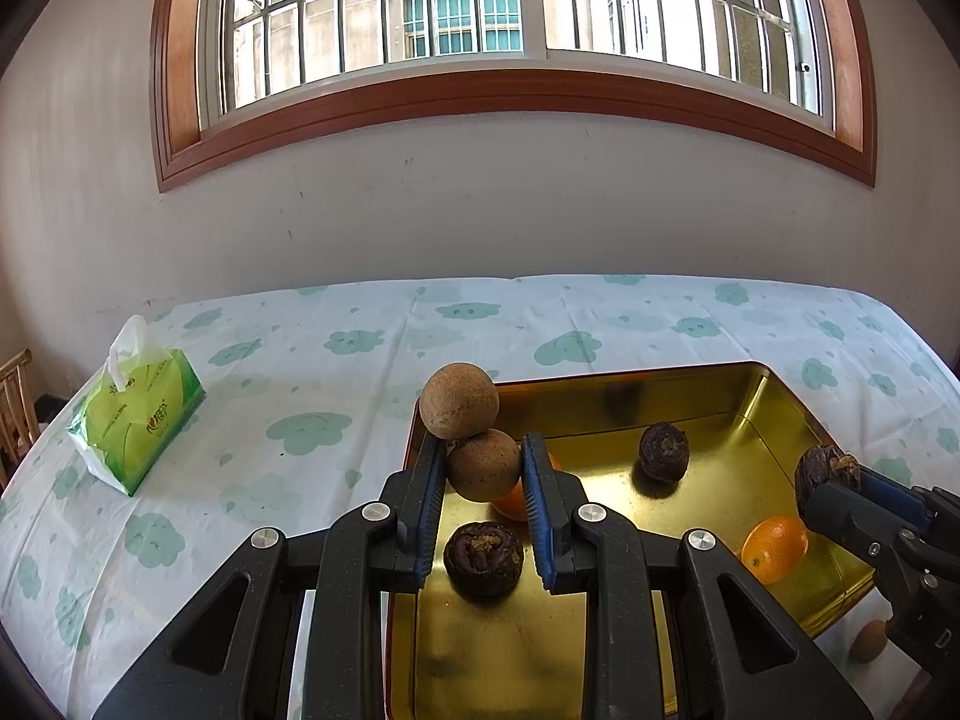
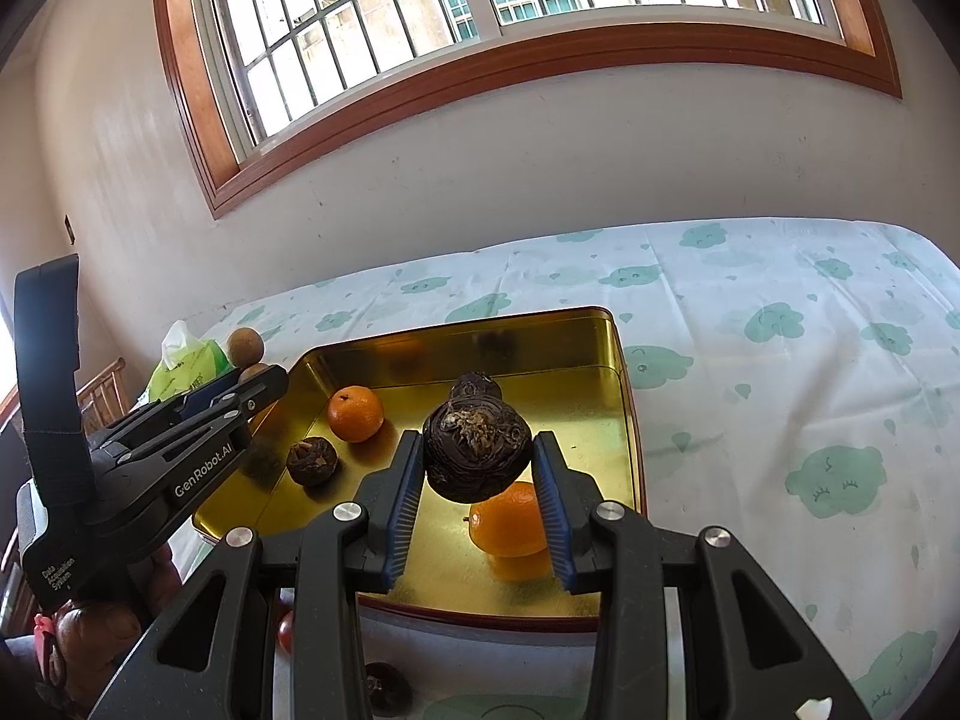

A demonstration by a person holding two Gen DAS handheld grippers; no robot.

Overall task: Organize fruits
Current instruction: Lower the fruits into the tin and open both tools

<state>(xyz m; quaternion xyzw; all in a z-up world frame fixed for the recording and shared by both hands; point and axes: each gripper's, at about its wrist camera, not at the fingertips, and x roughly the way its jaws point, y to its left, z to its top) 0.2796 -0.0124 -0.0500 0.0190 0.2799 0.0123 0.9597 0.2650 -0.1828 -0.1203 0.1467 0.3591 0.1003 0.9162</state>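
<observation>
the left gripper [image 1: 483,468] pinches the lower of two joined tan fruits [image 1: 483,465] over the left rim of the gold tray [image 1: 750,402]; the top-heavy pair could twist loose and roll onto the tablecloth [image 1: 336,360]. the right gripper [image 2: 477,456] clamps a dark wrinkled fruit [image 2: 477,456] above an orange [image 2: 510,519], so a drop might knock it.

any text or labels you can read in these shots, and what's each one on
"GenRobot.AI": white lettering along the side of the left gripper, right wrist view.
"Data Acquisition System": small white print low on the same gripper's body.
Tissue pack: printed logo and lines of characters, too small and blurred to read in either view.
Nothing readable on the gold tray, the fruit or the tablecloth.
</observation>
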